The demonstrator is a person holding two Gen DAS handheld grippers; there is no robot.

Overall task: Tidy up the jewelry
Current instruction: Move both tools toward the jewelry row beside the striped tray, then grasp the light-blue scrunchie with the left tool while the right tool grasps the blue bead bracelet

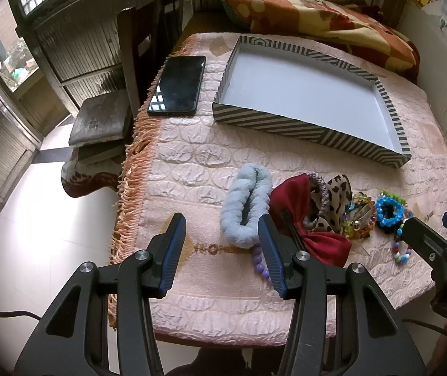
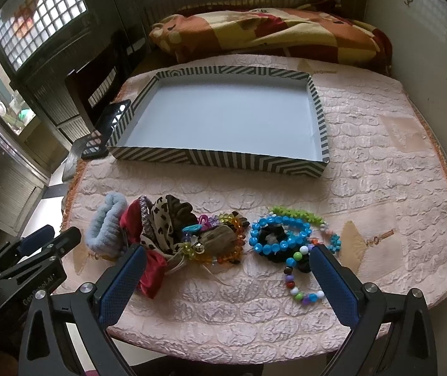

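A striped box lid (image 1: 267, 125) (image 2: 211, 158) with a bare white inside lies on the pink table cover. In front of it is a pile of accessories: a fluffy blue scrunchie (image 1: 248, 200) (image 2: 106, 224), a red bow (image 1: 314, 219) (image 2: 149, 274), a leopard scrunchie (image 2: 164, 222), amber beads (image 2: 229, 241), a blue bead bracelet (image 1: 389, 211) (image 2: 281, 236), a green one (image 2: 295, 213), a multicoloured bead bracelet (image 2: 298, 282) and purple beads (image 1: 261, 264). My left gripper (image 1: 222, 250) is open, just before the blue scrunchie. My right gripper (image 2: 226, 279) is open, its fingers on either side of the pile's front.
A black phone (image 1: 178, 84) lies at the table's left edge beside the lid. A patterned blanket (image 2: 270, 31) is piled behind the table. A wall stands close on the right. A cushioned chair (image 1: 104, 125) is off the left edge, over the floor.
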